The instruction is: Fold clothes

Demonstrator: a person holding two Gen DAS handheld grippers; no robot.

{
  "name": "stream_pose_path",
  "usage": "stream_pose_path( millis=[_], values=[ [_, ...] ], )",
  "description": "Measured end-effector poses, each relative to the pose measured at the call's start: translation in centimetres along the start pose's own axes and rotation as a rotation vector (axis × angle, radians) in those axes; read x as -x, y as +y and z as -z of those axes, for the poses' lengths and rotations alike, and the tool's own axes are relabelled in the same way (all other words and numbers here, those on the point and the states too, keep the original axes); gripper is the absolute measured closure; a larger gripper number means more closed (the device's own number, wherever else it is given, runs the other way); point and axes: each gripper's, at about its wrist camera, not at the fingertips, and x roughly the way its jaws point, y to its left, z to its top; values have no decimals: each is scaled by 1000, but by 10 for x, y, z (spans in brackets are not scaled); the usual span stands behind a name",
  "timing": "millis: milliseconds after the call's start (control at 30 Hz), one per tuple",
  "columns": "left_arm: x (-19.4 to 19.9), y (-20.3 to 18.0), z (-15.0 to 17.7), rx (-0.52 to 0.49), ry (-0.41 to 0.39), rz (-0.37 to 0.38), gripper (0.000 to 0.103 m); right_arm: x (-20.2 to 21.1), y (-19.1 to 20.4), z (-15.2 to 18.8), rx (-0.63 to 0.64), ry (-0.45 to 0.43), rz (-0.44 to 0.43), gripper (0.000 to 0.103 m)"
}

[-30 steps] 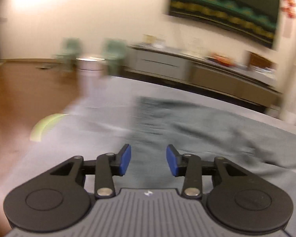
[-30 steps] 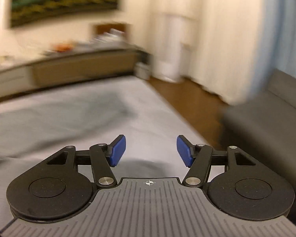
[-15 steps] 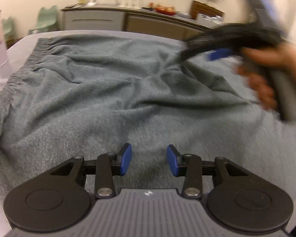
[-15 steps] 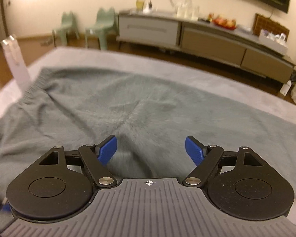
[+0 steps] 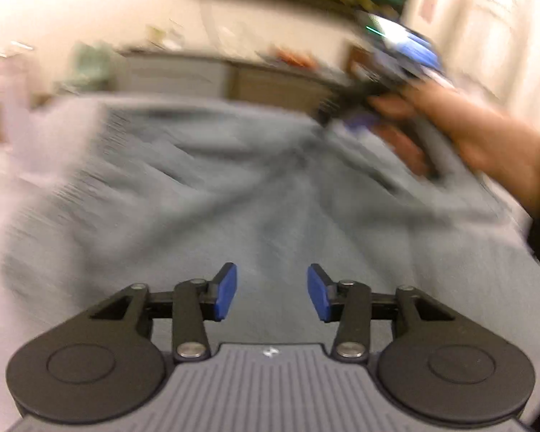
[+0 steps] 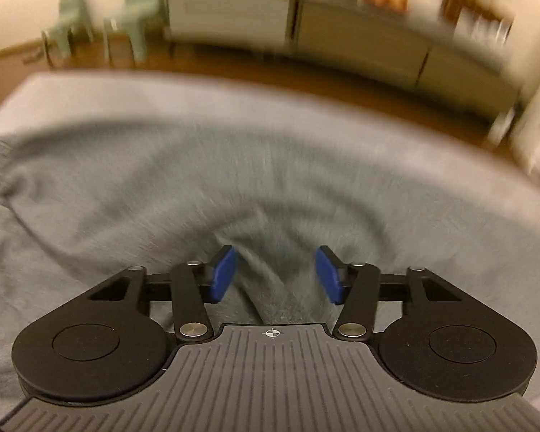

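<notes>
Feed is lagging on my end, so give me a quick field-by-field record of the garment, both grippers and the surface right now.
garment: grey knit garment, spread out and wrinkled, not yet folded
surface: pale sheet-covered surface under the garment
left gripper: left gripper, jaws open, nothing between them, over the garment
right gripper: right gripper, jaws open, a raised ridge of fabric lying between them, not clamped
right hand: hand holding the right gripper's handle
image quality: both views motion-blurred

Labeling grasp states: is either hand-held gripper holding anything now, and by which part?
Nothing held. Left hand-held gripper and right hand-held gripper are both open over the grey garment; a fabric ridge rises between the right's pads, unclamped.
</notes>
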Motion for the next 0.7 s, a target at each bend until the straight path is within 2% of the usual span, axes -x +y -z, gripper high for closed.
stream_pose_path(
  millis=[33,100,200,333,367,400,533,600,633,667,700],
  values=[
    [3,15,-7,25,-19,-39,56,15,11,1,20,-36,-27,35],
    [-3,44,-19,78,7,-83,57,27,45,-2,76,-54,-136,29],
    [-13,74,-18,123,47,-137,60,10,113,-7,168,2,-275,28],
    [-25,90,-9,133,86,-162,61,-36,175,-12,241,91,-254,33],
    [-29,91,-8,127,95,-168,61,-44,177,-16,214,82,-258,27],
    [-34,93,-7,122,106,-175,64,-51,178,-23,181,84,-261,25],
    [-36,93,-6,103,101,-208,65,-72,182,-41,137,49,-224,16],
    [-32,91,-5,104,94,-210,64,-61,174,-44,132,54,-238,27],
    [-29,90,-5,105,89,-207,64,-43,157,-39,109,16,-268,34],
    [-25,87,-5,104,79,-200,63,-23,140,-33,85,-24,-299,28],
    [-22,85,-5,103,73,-195,60,-5,108,-21,56,-53,-288,25]
  ],
)
